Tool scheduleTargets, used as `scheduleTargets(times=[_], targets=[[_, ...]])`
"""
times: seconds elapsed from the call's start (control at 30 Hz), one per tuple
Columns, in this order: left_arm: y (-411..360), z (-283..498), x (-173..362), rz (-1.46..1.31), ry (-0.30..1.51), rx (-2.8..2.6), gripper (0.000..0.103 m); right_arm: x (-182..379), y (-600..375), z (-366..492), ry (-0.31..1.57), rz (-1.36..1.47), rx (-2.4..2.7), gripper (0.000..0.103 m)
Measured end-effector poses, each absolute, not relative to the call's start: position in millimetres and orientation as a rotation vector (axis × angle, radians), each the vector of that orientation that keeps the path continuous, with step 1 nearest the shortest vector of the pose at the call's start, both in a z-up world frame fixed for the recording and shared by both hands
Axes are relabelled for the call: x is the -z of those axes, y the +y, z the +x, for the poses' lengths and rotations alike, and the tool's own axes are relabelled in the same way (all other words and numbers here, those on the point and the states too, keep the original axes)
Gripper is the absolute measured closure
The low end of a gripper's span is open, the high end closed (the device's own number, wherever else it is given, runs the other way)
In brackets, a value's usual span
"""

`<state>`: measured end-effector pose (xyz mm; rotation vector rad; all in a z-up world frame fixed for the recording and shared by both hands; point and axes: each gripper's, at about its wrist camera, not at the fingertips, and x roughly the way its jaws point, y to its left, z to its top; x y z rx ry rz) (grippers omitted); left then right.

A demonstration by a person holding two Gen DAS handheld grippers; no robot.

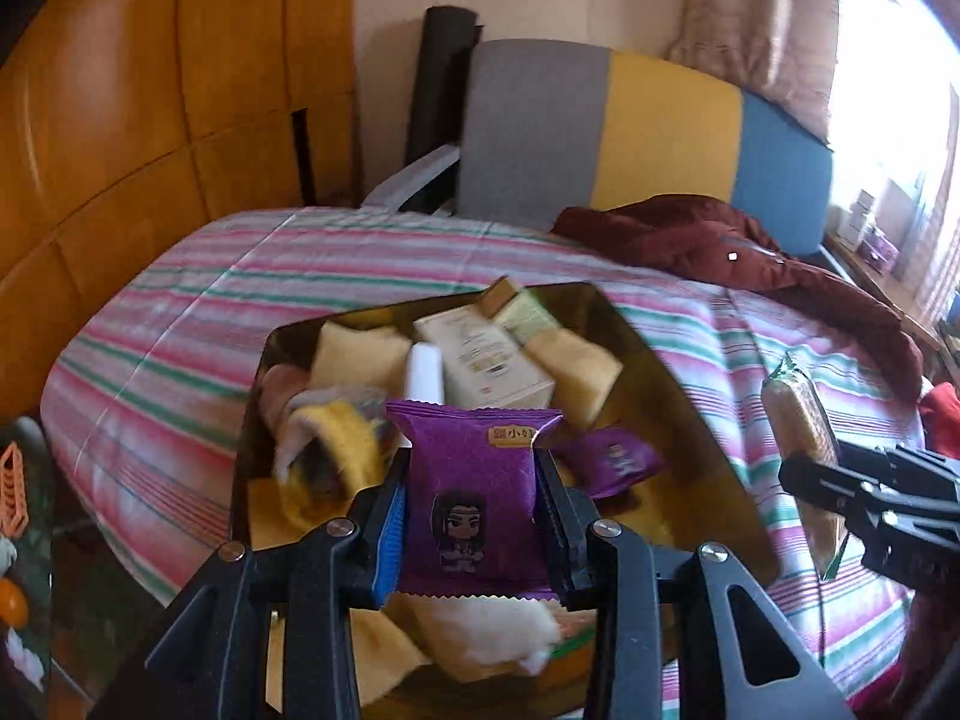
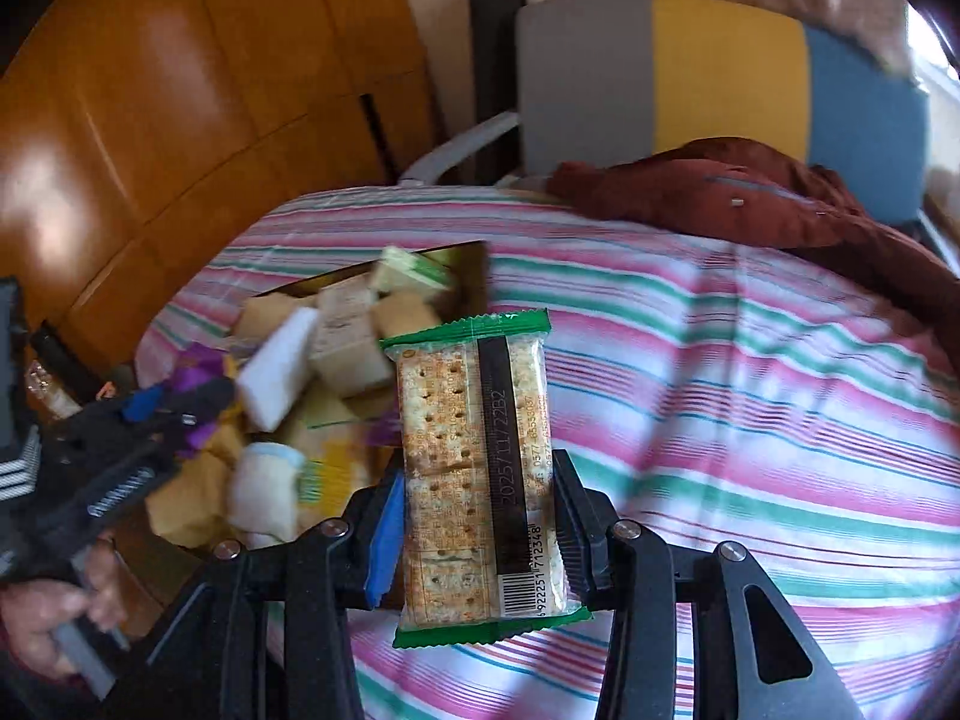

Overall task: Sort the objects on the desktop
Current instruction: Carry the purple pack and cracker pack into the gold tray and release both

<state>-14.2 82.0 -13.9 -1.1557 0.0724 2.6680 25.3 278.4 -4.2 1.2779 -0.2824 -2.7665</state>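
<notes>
My left gripper is shut on a purple snack packet with a cartoon figure, held above a gold tray. Inside the tray lie a cream box, yellow packets, a second purple packet and white items. My right gripper is shut on a green-edged cracker packet, held over the striped bedspread to the right of the tray. The left wrist view shows the cracker packet and the right gripper at its right edge. The left gripper appears at the left of the right wrist view, a hand holding its grip.
A dark red garment lies at the far side of the bed. Behind it stands a grey, yellow and blue chair back. Orange wooden panels fill the left. A window glares at the right. Small objects sit at the left edge.
</notes>
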Motion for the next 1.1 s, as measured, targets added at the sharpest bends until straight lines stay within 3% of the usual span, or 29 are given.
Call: scheduleTargets(times=[0.63, 1.1], targets=[[70.9, -28.0, 34.9, -1.239, -0.010, -2.649, 0.065, 31.9, 230.5, -14.9, -0.271, 1.409, 2.697, 0.056], [72.2, -23.7, 30.6, -1.241, 0.027, -2.686, 0.057, 25.0, 230.1, 0.4, -0.299, 1.344, 2.761, 0.048]])
